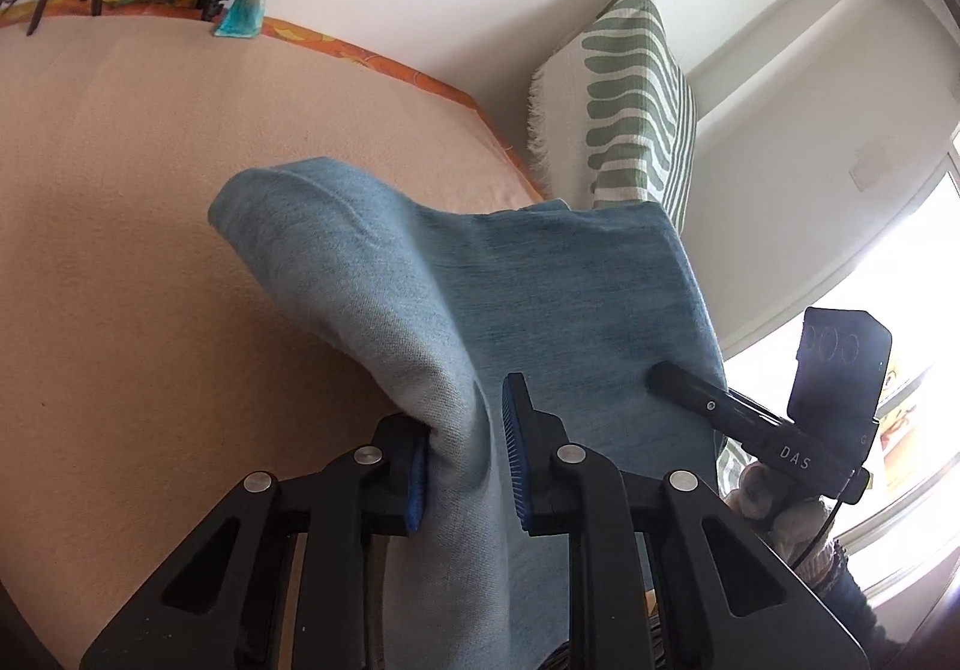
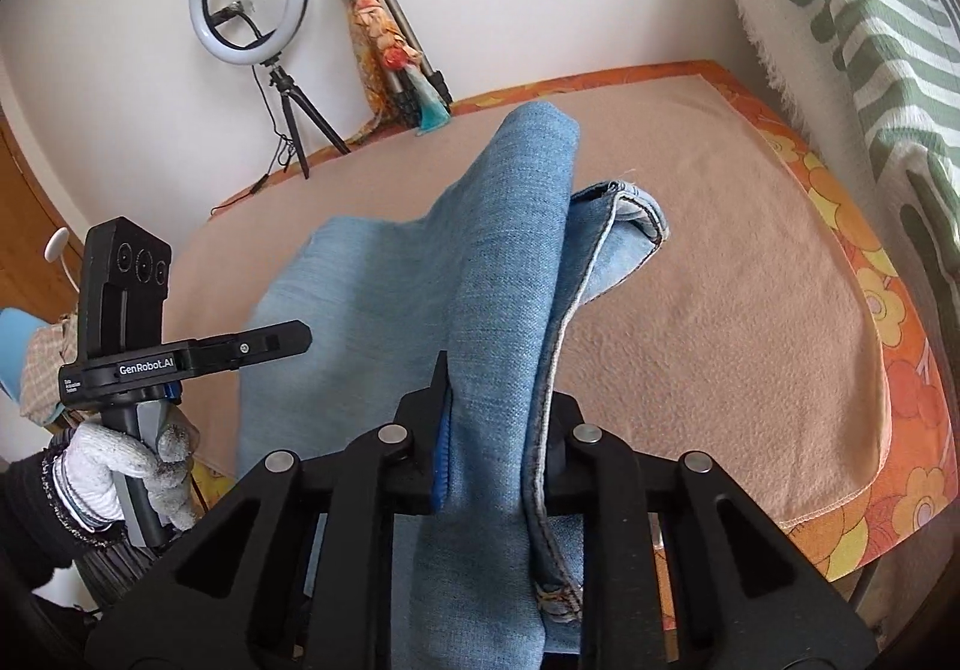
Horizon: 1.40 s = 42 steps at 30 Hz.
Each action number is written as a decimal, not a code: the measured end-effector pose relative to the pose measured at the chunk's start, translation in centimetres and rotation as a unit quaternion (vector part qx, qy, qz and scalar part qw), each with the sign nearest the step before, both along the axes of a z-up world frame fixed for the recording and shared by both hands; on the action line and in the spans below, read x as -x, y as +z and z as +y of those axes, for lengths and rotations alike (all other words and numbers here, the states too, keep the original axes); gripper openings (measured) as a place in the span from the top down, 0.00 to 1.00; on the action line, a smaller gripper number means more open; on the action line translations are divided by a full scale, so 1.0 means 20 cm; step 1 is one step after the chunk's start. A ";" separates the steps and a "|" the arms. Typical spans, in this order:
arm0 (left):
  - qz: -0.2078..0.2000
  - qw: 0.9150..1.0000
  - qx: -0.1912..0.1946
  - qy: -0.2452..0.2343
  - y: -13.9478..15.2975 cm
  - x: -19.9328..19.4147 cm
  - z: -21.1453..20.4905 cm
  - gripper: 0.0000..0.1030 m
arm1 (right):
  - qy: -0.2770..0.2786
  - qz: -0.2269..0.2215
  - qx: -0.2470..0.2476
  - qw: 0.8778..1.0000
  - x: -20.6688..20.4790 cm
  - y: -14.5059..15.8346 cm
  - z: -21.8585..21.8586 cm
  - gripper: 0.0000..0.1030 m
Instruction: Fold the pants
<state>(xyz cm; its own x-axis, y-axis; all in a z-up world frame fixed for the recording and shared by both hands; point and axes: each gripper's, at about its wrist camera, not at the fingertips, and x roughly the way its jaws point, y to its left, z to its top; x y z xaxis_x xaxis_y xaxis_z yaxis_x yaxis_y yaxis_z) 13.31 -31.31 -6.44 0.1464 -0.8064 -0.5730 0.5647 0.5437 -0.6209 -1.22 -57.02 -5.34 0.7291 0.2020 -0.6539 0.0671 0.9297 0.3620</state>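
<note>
Denim, pale blue, hangs between two claws above the peach blanket (image 2: pixel 750 262) that covers the bed. At the left, the left gripper (image 1: pixel 465 466) has its blue pads pinched on a bunched fold of the pants (image 1: pixel 540 280), the cloth gathered thick between them. At the right, the right gripper (image 2: pixel 498 430) is clamped on the seamed edge of the pants (image 2: pixel 510 250), a hem drooping toward the blanket's far right corner. Holding two points apart probably keeps the cloth spread, ready to lay over in a fold. A green-striped cushion (image 2: pixel 870 40) stands beyond the bed's right edge.
</note>
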 end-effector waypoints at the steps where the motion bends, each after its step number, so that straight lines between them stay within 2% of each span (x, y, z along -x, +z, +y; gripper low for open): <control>1: -0.005 1.000 -0.002 -0.003 0.01 0.00 0.00 0.82 | 0.004 -0.004 0.004 1.000 -0.01 0.02 0.03 0.79; 4: -0.021 1.000 -0.018 -0.008 0.01 0.00 -0.02 0.82 | 0.017 -0.004 0.033 0.999 -0.03 0.06 0.09 0.79; 9: -0.003 0.999 -0.036 0.015 -0.11 -0.05 0.04 0.85 | 0.010 0.005 0.028 1.000 -0.07 0.01 0.06 0.79; 11: 0.020 0.999 -0.037 0.021 -0.16 -0.09 0.06 0.85 | 0.005 0.008 0.020 1.000 -0.07 -0.02 0.03 0.79; 13: 0.045 0.998 -0.033 0.021 -0.21 -0.12 0.06 0.74 | 0.002 0.011 0.011 1.000 -0.07 -0.04 0.01 0.79; 14: 0.055 0.997 -0.040 0.023 -0.23 -0.13 0.06 0.64 | 0.002 0.012 0.009 1.000 -0.07 -0.04 0.00 0.79; 15: 0.068 0.996 -0.051 0.028 -0.26 -0.15 0.05 0.47 | 0.002 0.013 0.006 1.000 -0.07 -0.05 0.00 0.79; 16: 0.073 0.996 -0.035 0.027 -0.26 -0.16 0.05 0.47 | 0.001 0.014 0.004 1.000 -0.07 -0.05 -0.01 0.79; 17: 0.073 0.997 -0.028 0.025 -0.27 -0.16 0.04 0.47 | 0.000 0.015 0.003 1.000 -0.08 -0.06 -0.01 0.79; 18: 0.076 0.997 -0.023 0.017 -0.28 -0.16 0.02 0.55 | -0.002 0.016 0.003 1.000 -0.08 -0.06 -0.01 0.79; 19: 0.084 0.996 -0.019 0.005 -0.29 -0.16 0.00 0.77 | -0.003 0.017 0.004 1.000 -0.08 -0.06 -0.01 0.79; 20: 0.089 0.996 -0.011 0.003 -0.29 -0.15 -0.01 0.80 | -0.005 0.019 0.004 1.000 -0.08 -0.07 -0.01 0.79; 22: 0.071 0.997 -0.008 0.007 -0.26 -0.11 -0.02 0.83 | -0.008 0.018 0.007 1.000 -0.08 -0.06 0.00 0.79; 31: 0.022 1.000 0.016 -0.006 -0.02 -0.02 0.05 0.86 | 0.012 -0.018 0.025 0.999 -0.03 0.09 0.10 0.80; 38: -0.006 0.999 0.045 -0.003 0.21 -0.02 0.13 0.87 | 0.023 -0.056 0.043 0.997 -0.03 0.30 0.14 0.80; 42: -0.039 0.998 0.047 -0.008 0.36 -0.05 0.13 0.87 | 0.023 -0.076 0.055 0.995 -0.06 0.42 0.12 0.80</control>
